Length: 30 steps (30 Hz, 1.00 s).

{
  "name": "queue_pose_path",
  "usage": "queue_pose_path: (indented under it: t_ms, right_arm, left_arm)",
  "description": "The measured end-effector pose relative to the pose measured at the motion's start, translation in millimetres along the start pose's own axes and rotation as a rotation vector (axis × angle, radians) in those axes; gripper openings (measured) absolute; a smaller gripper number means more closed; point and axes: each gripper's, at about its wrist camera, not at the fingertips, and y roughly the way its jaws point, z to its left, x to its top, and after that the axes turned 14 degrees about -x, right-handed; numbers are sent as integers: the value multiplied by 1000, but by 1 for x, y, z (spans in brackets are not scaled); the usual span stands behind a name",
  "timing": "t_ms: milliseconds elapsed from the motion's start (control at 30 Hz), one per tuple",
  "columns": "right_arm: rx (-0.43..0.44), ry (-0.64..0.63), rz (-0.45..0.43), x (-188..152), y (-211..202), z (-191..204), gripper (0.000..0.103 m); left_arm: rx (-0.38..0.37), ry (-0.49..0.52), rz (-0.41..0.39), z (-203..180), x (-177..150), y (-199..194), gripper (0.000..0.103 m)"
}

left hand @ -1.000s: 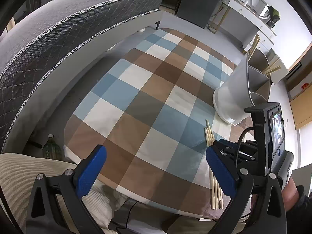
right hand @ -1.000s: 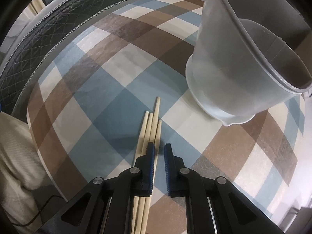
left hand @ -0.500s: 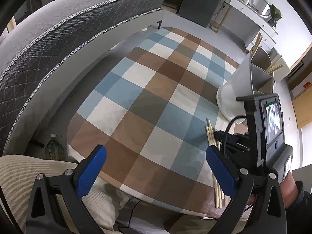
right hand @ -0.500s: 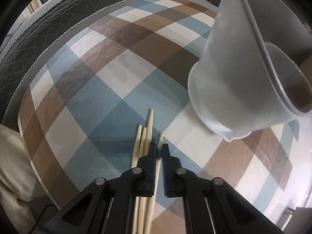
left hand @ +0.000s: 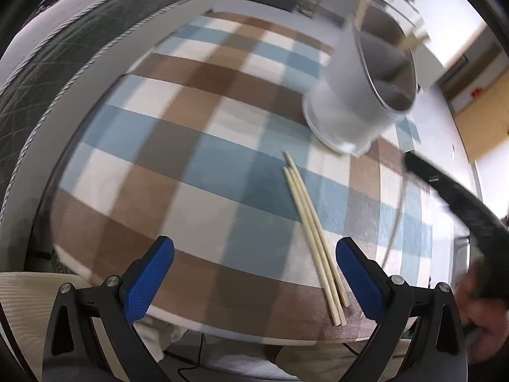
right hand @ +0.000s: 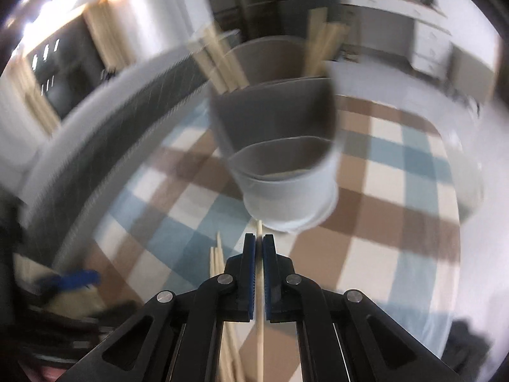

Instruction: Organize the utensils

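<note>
My right gripper [right hand: 259, 243] is shut on one wooden chopstick [right hand: 260, 289] and holds it lifted off the table, its tip toward the grey utensil holder [right hand: 286, 187]. The holder [left hand: 359, 108] has stepped compartments, and several chopsticks [right hand: 318, 51] stand in its rear ones. Three chopsticks [left hand: 313, 235] still lie together on the checked tablecloth [left hand: 197, 165], seen again at the lower left of the right wrist view as loose chopsticks [right hand: 218, 256]. My left gripper [left hand: 254, 270] hangs open just above the near table edge, the loose chopsticks lying close to its right finger [left hand: 359, 280].
A grey quilted mattress [left hand: 63, 51] runs along the table's left side. White cabinets and a dark appliance stand beyond the far end. The right arm's black body [left hand: 451, 197] crosses the right of the left wrist view. Cream fabric [left hand: 28, 299] lies below the near edge.
The right gripper closed on one chopstick, lifted it from the pile and swung up toward the holder. The left gripper shifted right and lower, over the remaining chopsticks.
</note>
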Motion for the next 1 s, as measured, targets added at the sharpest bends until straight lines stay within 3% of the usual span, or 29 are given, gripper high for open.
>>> queue_pose_path:
  t_ms: [100, 333, 733, 800, 967, 1000]
  right_arm:
    - [26, 124, -27, -8, -23, -28, 3]
    - [7, 222, -121, -1, -40, -53, 3]
    - [33, 385, -204, 7, -66, -96, 3]
    - [40, 400, -215, 8, -69, -100, 3]
    - [55, 426, -234, 9, -75, -108, 3]
    - [61, 430, -235, 10, -76, -110, 3]
  left_arm:
    - [29, 3, 16, -7, 1, 18, 99]
    - [165, 3, 69, -8, 0, 58, 96]
    - [226, -53, 104, 0, 2, 70, 92]
    - [227, -58, 100, 3, 10, 68, 85]
    - [217, -25, 115, -7, 30, 70, 28]
    - [219, -30, 130, -12, 34, 73, 21]
